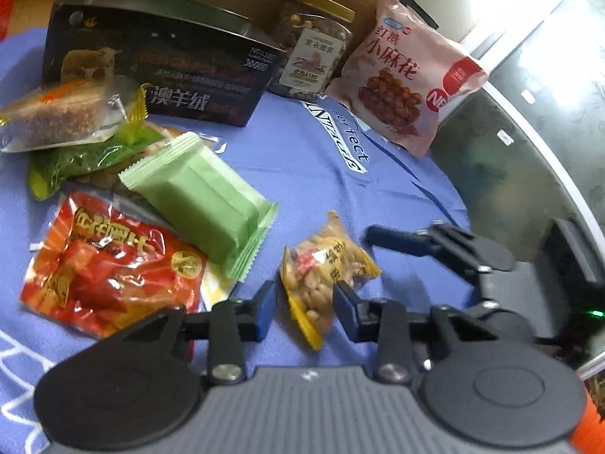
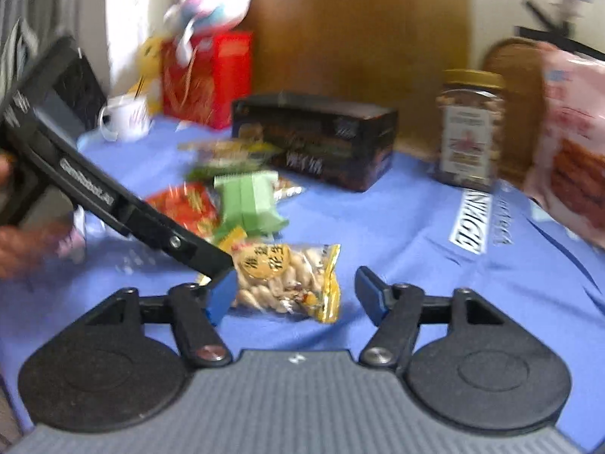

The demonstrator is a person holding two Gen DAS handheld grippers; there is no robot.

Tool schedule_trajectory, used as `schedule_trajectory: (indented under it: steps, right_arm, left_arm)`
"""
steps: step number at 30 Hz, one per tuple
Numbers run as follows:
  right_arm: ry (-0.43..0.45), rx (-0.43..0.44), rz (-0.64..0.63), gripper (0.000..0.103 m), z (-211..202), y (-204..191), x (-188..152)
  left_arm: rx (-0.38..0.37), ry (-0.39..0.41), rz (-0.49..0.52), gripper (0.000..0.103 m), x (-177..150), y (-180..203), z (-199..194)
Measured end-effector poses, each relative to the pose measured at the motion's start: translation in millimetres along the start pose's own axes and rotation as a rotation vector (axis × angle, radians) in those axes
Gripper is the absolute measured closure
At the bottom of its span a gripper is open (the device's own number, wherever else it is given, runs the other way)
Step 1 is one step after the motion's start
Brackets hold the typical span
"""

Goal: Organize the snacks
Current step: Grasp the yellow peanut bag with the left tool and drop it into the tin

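Peanut packet (image 2: 289,282) on blue cloth (image 2: 397,227) between the right gripper's (image 2: 297,297) parted jaws, left gripper (image 2: 211,265) at its edge.

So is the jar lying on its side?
No, the jar stands upright on the blue cloth, its yellow lid on top, between the black box and the pink bag.

Black box (image 1: 151,72): "澳羊绒", "3800D". Pink bag (image 1: 408,72): "红糖小麻花". Cloth (image 1: 302,174): "Perfect".

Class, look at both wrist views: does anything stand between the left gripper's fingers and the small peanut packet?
Nothing visible does. The peanut packet already lies between the open fingers of the left gripper on the blue cloth. The right gripper, also open, faces it from the other side.
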State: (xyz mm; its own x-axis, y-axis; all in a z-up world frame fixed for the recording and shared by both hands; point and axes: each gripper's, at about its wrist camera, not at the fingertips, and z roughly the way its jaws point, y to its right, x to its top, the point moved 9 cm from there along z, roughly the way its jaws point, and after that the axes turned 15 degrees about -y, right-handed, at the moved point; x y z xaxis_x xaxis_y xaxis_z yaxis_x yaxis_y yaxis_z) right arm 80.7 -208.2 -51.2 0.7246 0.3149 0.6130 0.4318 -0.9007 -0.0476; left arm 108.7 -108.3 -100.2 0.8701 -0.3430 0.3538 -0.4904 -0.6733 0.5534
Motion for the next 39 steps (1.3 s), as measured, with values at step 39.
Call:
schedule_trajectory:
  steps: [39]
  right_arm:
    - [0.056, 0.277, 0.394, 0.058, 78.1, -15.3, 117.8]
  left_arm:
    - [0.165, 0.268, -0.314, 0.056, 75.7, -159.2, -114.0]
